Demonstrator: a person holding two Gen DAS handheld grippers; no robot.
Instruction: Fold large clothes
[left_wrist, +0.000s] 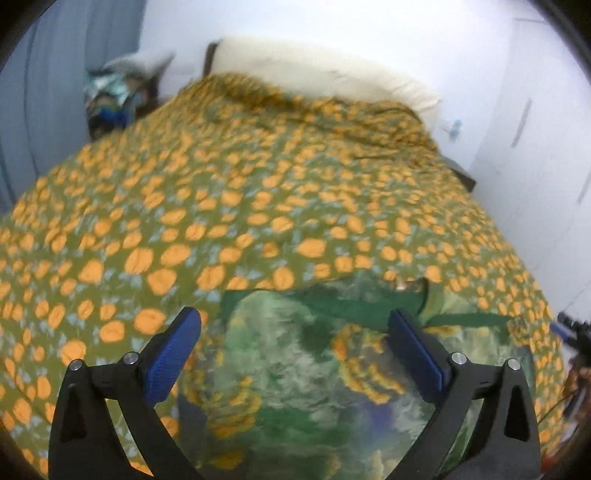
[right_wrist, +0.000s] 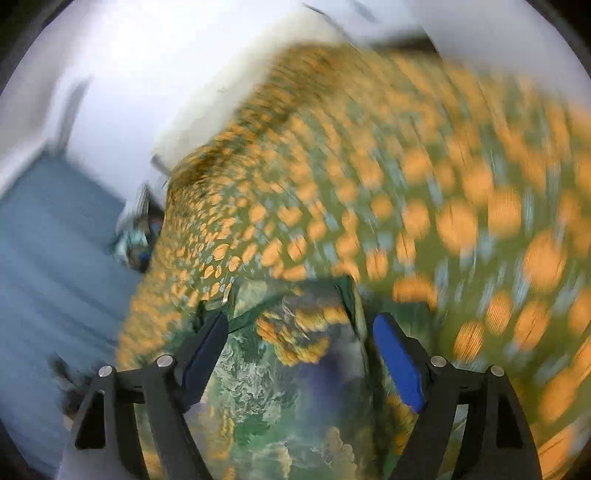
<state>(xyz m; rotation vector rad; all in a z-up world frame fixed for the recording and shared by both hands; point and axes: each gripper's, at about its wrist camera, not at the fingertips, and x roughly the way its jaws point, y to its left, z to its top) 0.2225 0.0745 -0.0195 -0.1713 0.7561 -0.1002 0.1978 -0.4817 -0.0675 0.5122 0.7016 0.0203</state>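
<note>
A green printed garment (left_wrist: 295, 369) with yellow-orange patches and a dark green border lies flat on the bed near its front edge. My left gripper (left_wrist: 295, 332) hovers over it, jaws wide apart, nothing pinched between the blue pads (left_wrist: 170, 362). In the right wrist view the same garment (right_wrist: 280, 387) fills the space below my right gripper (right_wrist: 299, 332), whose blue fingers (right_wrist: 399, 362) also stand apart with no cloth pressed between them. That view is smeared by motion.
An olive bedspread with orange flowers (left_wrist: 258, 192) covers the bed. A white pillow (left_wrist: 325, 74) lies at the head. A heap of clothes (left_wrist: 114, 96) sits at the far left corner beside a blue curtain (left_wrist: 44, 92). White wardrobe doors (left_wrist: 528, 129) stand to the right.
</note>
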